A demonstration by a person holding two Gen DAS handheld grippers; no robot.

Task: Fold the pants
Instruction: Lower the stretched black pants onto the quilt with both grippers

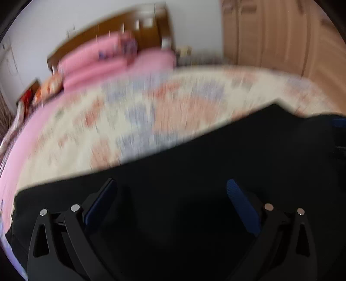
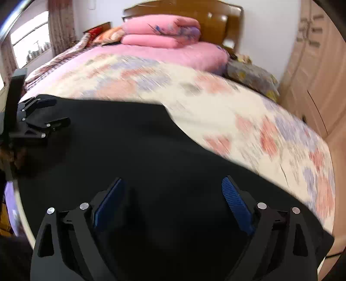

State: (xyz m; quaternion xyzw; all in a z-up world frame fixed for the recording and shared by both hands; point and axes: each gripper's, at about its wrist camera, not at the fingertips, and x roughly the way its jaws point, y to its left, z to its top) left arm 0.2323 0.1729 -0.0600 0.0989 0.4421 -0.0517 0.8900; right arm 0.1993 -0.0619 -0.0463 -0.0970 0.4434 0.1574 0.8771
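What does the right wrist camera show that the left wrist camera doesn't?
Only the right wrist view shows the left gripper from outside, open over the pants, plus a window and a grey pillow. Only the left wrist view shows the left gripper's own open fingers. Both show the black pants, the quilt and folded pink bedding; the right gripper is also open.

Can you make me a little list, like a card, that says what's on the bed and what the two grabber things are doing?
place: bed with a flowery cover
main thing: black pants spread on the bed
left gripper: open, over the pants, holding nothing
right gripper: open, over the pants, holding nothing
at the head of the bed: folded pink quilt in front of a wooden headboard
beside the bed: wooden wardrobe
picture quality: blurry
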